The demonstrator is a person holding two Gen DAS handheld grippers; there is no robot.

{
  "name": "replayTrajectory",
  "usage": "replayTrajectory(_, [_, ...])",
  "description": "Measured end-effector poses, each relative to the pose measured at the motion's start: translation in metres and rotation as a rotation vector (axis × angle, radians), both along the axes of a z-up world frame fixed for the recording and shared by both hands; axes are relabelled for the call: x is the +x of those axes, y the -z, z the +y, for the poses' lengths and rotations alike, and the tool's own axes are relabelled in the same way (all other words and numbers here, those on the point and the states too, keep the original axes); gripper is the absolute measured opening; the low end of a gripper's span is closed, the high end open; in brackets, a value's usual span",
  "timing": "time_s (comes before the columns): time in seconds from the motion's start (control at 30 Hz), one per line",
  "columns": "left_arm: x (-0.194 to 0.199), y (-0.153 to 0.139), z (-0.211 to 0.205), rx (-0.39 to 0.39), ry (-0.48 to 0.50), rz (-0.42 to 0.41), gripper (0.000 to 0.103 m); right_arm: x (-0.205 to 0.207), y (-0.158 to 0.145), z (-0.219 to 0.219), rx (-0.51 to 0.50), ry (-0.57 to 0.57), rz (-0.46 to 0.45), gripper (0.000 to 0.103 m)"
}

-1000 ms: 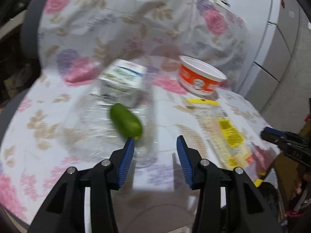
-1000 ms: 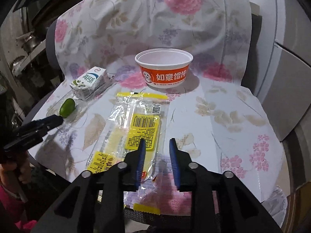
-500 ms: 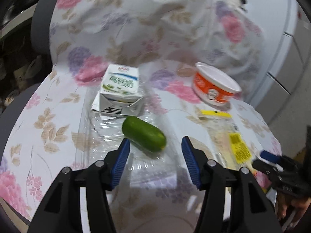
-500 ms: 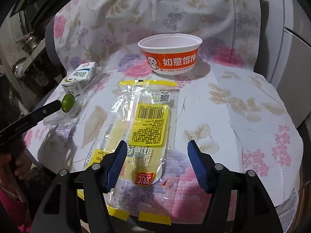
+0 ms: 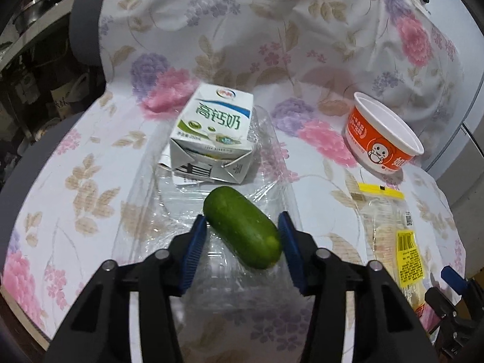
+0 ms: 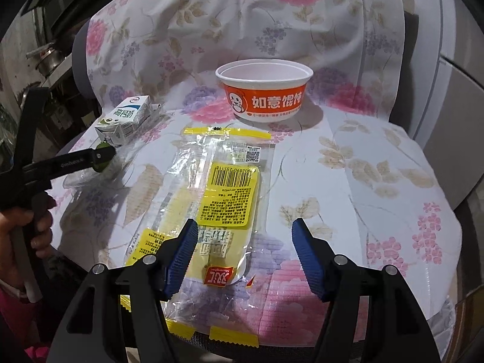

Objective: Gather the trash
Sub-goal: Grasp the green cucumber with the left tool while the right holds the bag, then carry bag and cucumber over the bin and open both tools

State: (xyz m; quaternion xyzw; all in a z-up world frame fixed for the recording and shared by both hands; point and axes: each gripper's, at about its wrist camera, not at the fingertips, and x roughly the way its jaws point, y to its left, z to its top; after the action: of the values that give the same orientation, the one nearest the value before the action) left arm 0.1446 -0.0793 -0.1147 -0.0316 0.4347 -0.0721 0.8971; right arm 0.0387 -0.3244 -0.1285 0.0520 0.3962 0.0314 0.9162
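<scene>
A green cucumber piece lies on a clear plastic tray on the flowered cloth. My left gripper is open with its fingers on either side of the cucumber. A white milk carton lies just behind it. An orange paper bowl stands at the back. A yellow and clear noodle wrapper lies flat in the middle. My right gripper is open over the wrapper's near end.
The flowered cloth covers a chair seat and backrest. Grey cabinet fronts stand to the right. The left gripper and the hand holding it show in the right wrist view. Kitchen clutter sits at the far left.
My left gripper moved forward until its fingers flank the cucumber. My right gripper opened wide and moved forward over the wrapper.
</scene>
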Motion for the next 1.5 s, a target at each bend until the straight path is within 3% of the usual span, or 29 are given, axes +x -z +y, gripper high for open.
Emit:
replayTrajectory(0.1, [-0.008, -0.005, 0.01, -0.051, 0.042, -0.023, 0.033, -0.001, -0.001, -0.001, 0.001, 0.003, -0.003, 0.065])
replayTrajectory(0.33, [-0.037, -0.023, 0.018, -0.118, 0.13, -0.114, 0.032, 0.0, 0.001, -0.001, 0.034, 0.007, 0.011, 0.065])
replayTrajectory(0.53, [-0.063, -0.039, 0.007, -0.161, 0.206, -0.142, 0.032, 0.005, 0.009, 0.001, 0.076, 0.013, 0.041, 0.064])
replayTrajectory(0.57, [-0.065, -0.039, 0.005, -0.165, 0.216, -0.141, 0.032, 0.006, 0.011, 0.0, 0.081, 0.019, 0.046, 0.062])
replayTrajectory(0.63, [-0.07, -0.039, -0.001, -0.162, 0.239, -0.146, 0.032, 0.011, 0.016, -0.002, 0.092, 0.026, 0.059, 0.048])
replayTrajectory(0.7, [-0.072, -0.037, -0.007, -0.146, 0.261, -0.152, 0.032, 0.016, 0.021, 0.0, 0.076, 0.02, 0.062, 0.048])
replayTrajectory(0.83, [-0.072, -0.033, -0.008, -0.154, 0.27, -0.142, 0.032, 0.02, 0.023, 0.022, -0.096, -0.013, 0.048, 0.048])
replayTrajectory(0.87, [-0.072, -0.032, -0.008, -0.151, 0.268, -0.142, 0.032, 0.02, 0.023, 0.024, -0.095, -0.017, 0.046, 0.047])
replayTrajectory(0.9, [-0.072, -0.032, -0.007, -0.15, 0.265, -0.142, 0.032, 0.02, 0.023, 0.024, -0.093, -0.015, 0.047, 0.041])
replayTrajectory(0.93, [-0.072, -0.031, -0.006, -0.15, 0.263, -0.142, 0.032, 0.02, 0.021, 0.025, -0.112, -0.005, 0.044, 0.026])
replayTrajectory(0.97, [-0.071, -0.031, -0.005, -0.146, 0.259, -0.142, 0.032, 0.021, 0.021, 0.024, -0.113, -0.007, 0.044, 0.019])
replayTrajectory(1.13, [-0.073, -0.032, 0.0, -0.126, 0.243, -0.15, 0.032, 0.013, 0.0, 0.019, -0.077, 0.009, -0.035, 0.003])
replayTrajectory(1.5, [-0.097, -0.056, -0.011, -0.139, 0.29, -0.21, 0.032, -0.028, -0.068, -0.003, -0.005, 0.06, -0.19, 0.001])
